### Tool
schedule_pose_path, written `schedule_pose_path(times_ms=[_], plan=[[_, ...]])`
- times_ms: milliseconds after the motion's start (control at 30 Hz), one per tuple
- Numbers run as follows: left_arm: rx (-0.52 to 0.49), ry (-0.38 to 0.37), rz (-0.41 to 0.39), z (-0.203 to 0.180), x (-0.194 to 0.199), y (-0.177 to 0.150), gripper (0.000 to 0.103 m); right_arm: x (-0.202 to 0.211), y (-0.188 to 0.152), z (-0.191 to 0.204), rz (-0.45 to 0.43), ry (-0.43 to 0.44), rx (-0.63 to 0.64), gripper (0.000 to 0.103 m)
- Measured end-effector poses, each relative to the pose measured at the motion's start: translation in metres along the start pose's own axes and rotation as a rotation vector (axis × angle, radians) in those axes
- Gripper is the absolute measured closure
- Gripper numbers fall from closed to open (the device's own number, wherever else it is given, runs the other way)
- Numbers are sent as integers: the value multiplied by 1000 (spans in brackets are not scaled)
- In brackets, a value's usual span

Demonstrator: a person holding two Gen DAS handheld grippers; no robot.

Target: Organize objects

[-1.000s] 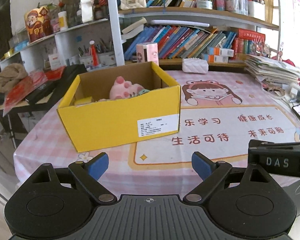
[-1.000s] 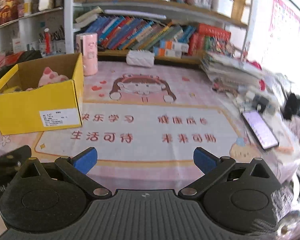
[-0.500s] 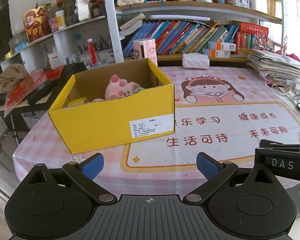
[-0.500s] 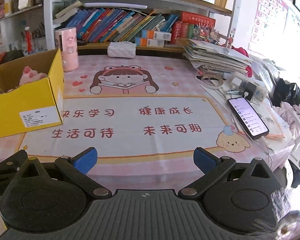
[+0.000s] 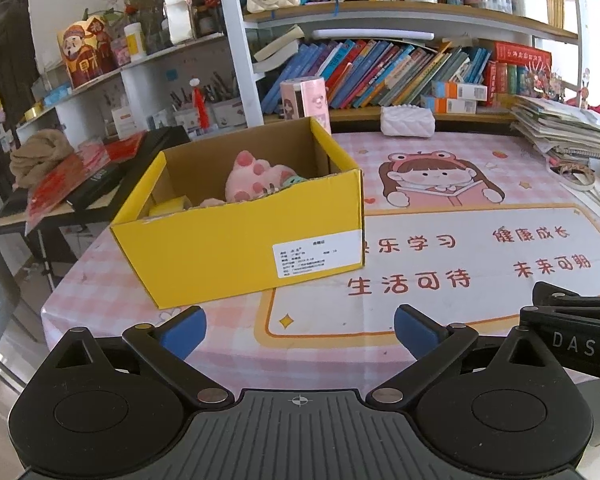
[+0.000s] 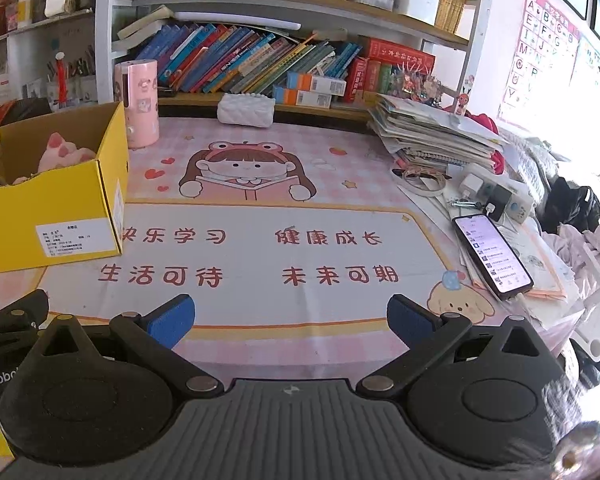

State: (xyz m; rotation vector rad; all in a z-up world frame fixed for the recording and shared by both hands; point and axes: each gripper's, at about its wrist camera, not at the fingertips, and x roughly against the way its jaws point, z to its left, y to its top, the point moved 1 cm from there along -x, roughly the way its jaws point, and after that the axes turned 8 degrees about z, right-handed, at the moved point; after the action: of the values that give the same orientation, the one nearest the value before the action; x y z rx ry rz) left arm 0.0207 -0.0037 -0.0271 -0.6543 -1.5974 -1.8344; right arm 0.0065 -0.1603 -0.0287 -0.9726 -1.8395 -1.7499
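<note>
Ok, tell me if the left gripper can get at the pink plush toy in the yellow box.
Probably yes. The left gripper is open and empty, the yellow box has no lid, and the pink plush toy lies exposed; only the near wall must be cleared from above.

both wrist cams sit low at the near table edge, tilted down across it toward the bookshelf [image 5: 380, 68]. left one faces the yellow box [image 5: 240, 240] up close, right one aims further right, probably. both catch box and mat [image 6: 260, 248].
</note>
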Motion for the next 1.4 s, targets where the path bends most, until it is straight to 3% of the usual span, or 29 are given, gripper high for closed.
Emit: schedule_pose_path(times_ms=[1400], plan=[[41,-23,47,7,-4,0,0,3,-5,3,22,-7,4,0]])
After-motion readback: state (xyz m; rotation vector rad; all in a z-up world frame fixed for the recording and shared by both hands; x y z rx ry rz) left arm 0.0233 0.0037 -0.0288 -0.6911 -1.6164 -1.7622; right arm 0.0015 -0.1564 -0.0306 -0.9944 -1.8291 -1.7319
